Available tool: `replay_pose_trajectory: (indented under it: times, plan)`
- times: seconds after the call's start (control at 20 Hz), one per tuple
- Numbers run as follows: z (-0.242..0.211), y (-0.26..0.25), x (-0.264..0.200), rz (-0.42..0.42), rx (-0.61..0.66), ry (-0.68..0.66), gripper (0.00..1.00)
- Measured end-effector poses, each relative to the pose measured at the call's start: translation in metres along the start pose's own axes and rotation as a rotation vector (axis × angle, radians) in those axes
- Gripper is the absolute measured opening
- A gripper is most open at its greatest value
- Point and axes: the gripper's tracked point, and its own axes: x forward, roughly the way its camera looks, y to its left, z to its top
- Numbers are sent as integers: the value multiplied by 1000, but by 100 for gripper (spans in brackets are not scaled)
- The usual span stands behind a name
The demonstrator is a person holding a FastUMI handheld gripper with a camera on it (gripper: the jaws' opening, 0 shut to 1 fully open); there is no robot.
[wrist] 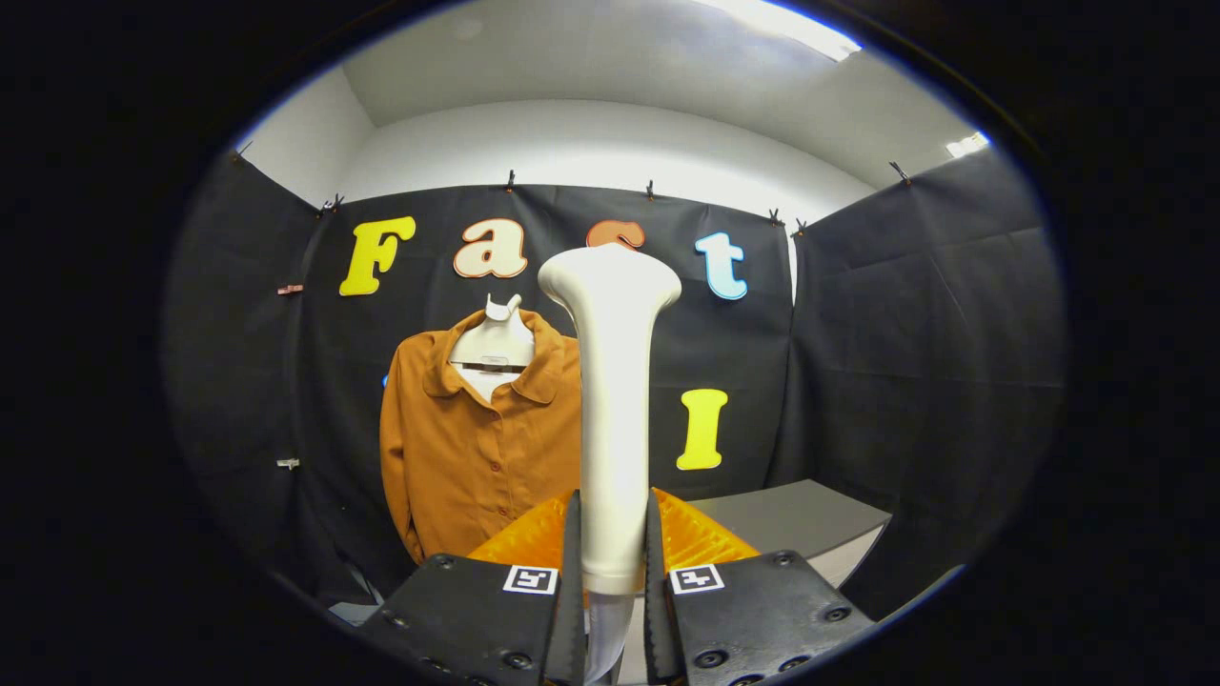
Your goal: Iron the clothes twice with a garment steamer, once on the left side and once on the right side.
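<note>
The gripper (612, 553) grasped the white steamer (610, 400) upright between both fingers, its flared head topmost. Beyond it, slightly left, a brown shirt (477, 448) hung on the cloth wall (915, 362), well apart; a grey table (801, 519) edge lay to the right.

Black cloth wall (915, 314) wraps round ahead of me, pinned along its top edge with small clips (510, 179). Lower right, a grey table (801, 519) juts in. Upper frame: white ceiling (591, 57), a bright light strip (791, 27).
</note>
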Motion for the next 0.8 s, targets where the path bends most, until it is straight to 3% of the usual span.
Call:
replay_pose_trajectory:
  times: [0.8]
  plan:
    - [-5, -21, 12, -13, 13, 23, 28]
